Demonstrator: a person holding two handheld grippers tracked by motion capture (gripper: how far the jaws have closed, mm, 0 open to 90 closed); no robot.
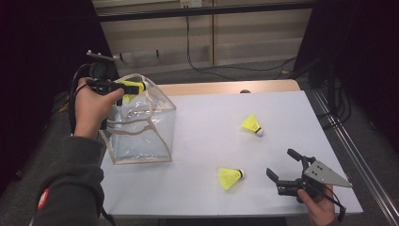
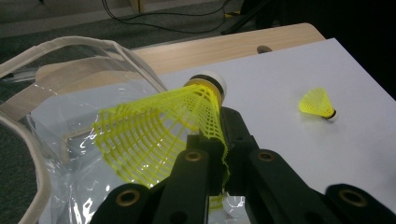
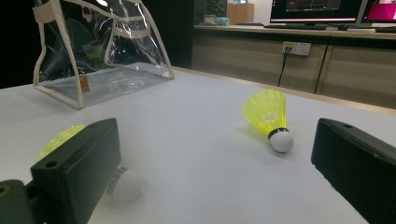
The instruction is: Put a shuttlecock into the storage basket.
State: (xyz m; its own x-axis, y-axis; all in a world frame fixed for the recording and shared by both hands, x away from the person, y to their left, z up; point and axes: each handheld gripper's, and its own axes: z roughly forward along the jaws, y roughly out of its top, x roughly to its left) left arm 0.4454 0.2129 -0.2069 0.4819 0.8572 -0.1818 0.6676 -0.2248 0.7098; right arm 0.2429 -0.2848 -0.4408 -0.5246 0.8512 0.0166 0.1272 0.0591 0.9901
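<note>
L tongs pinch a yellow shuttlecock by its skirt, above the clear bag at 9 o'clock on the white surface. R tongs spread wide at 5 o'clock, near 2 more shuttlecocks lying on the surface.

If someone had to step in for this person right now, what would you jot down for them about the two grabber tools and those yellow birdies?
Left gripper: shut on a yellow shuttlecock, pinched by its skirt and held above the open top of the clear bag.
Right gripper: open, holding nothing, low over the white table near its front right corner.
Near shuttlecock: lying on the table just left of the right gripper.
Far shuttlecock: lying farther back on the table.
Done: one shuttlecock lifted to the bag, not yet released.
Probably left: drop it in, then the two on the table.
</note>
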